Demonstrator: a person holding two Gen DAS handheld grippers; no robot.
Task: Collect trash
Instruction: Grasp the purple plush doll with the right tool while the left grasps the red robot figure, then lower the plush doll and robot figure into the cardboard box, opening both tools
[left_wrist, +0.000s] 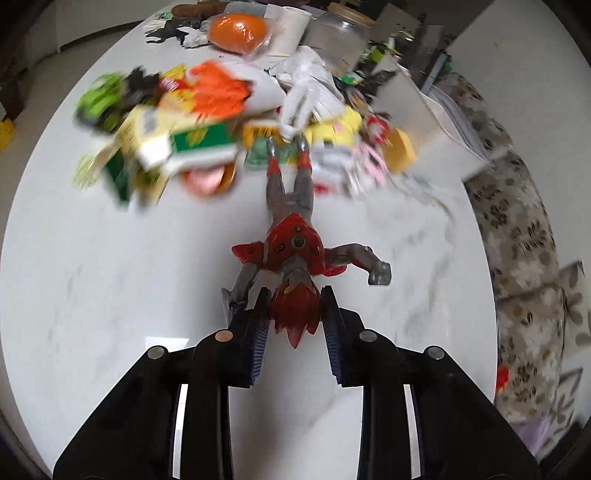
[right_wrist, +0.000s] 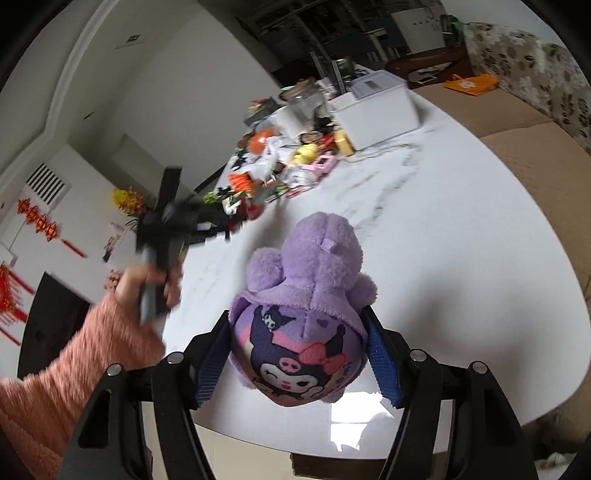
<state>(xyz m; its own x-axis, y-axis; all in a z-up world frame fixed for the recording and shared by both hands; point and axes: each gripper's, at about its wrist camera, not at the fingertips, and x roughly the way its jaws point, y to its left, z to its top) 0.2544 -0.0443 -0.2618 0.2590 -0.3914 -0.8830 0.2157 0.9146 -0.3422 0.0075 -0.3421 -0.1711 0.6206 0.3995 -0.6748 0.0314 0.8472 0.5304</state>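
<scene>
Both loaded: left gripper (left_wrist: 294, 314) pinching red figure (left_wrist: 293, 251), right gripper (right_wrist: 299, 354) clamping purple plush (right_wrist: 306, 317); litter heap (left_wrist: 221, 122) at twelve o'clock seemingly untouched.

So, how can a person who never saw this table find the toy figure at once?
On the white marble table, look at the bare part in front of the colourful trash pile. The toy figure lies there with its head between the left tongs. It is hard, red and silver, unlike the soft purple plush and the packets.
</scene>
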